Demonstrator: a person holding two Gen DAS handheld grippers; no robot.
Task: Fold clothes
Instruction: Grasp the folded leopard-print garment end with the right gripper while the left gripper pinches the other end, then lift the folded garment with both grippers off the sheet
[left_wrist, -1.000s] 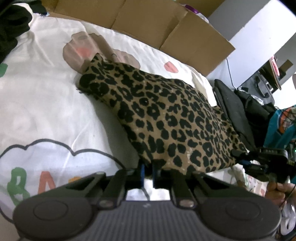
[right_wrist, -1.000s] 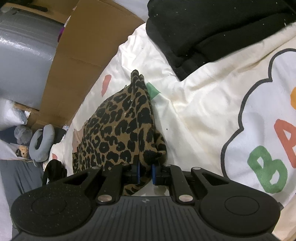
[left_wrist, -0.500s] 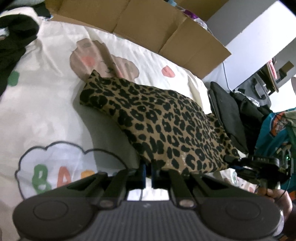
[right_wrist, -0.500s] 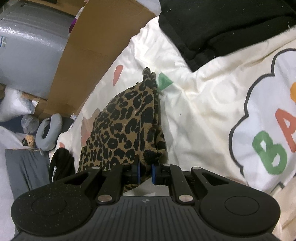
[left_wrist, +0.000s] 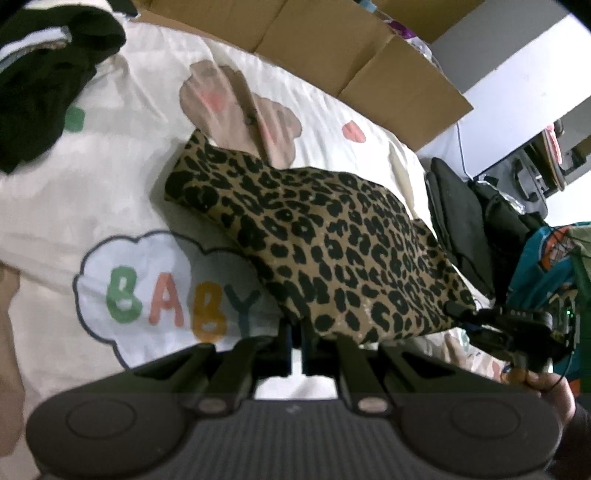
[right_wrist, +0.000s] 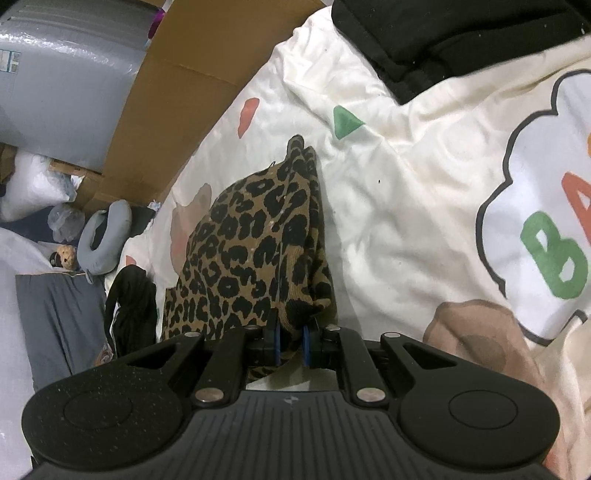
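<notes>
A leopard-print garment (left_wrist: 325, 243) stretches across the cream printed bedsheet (left_wrist: 110, 192), lifted at its near edge. My left gripper (left_wrist: 296, 332) is shut on that near edge. In the same view, the right gripper (left_wrist: 461, 314) grips the garment's right corner, with a hand behind it. In the right wrist view, the leopard-print garment (right_wrist: 251, 247) runs away from me in a hanging fold, its far tip resting on the sheet. My right gripper (right_wrist: 290, 338) is shut on a bunch of its cloth.
Black clothing (left_wrist: 40, 85) lies at the sheet's far left, seen again as a black garment (right_wrist: 461, 40). Cardboard sheets (left_wrist: 332, 48) stand behind the bed. Black bags (left_wrist: 465, 221) sit at the right bedside. A grey neck pillow (right_wrist: 103, 240) lies on the floor.
The left gripper has risen with the garment's edge, so more of the sheet's BABY cloud shows beneath it. The right gripper keeps its hold, and its view has shifted a little.
</notes>
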